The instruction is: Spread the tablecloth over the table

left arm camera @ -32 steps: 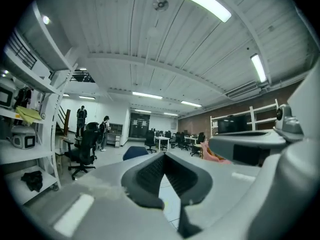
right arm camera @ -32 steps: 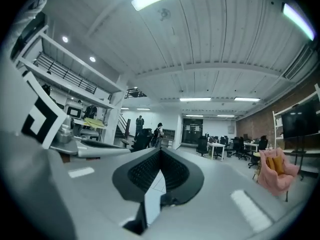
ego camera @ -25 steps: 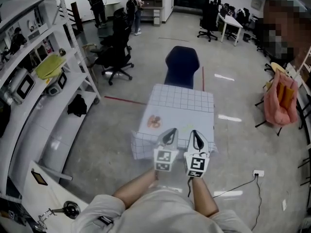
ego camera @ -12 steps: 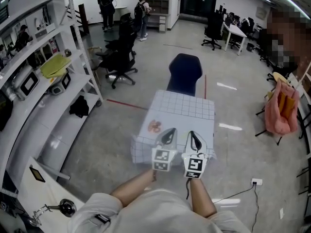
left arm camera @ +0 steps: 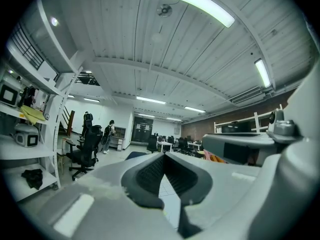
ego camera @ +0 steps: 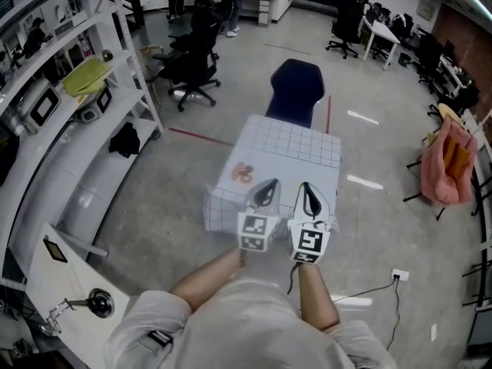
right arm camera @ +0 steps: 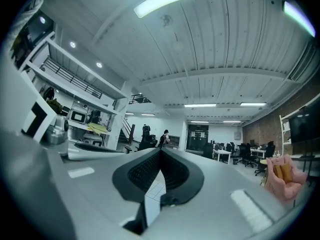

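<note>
Left gripper (ego camera: 267, 193) and right gripper (ego camera: 309, 198) each have fingers pressed together, apparently pinching the near hem of the white grid-patterned tablecloth (ego camera: 286, 158), which drapes the hidden tabletop, probably to tug it straight.

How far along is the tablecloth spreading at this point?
Done: the checked tablecloth already covers the whole top, with its edges hanging over the sides. In hand: nothing; the left gripper and right gripper are both shut and empty, held above the near edge. Left: probably only tidying the near-left corner, which looks bunched.
</note>
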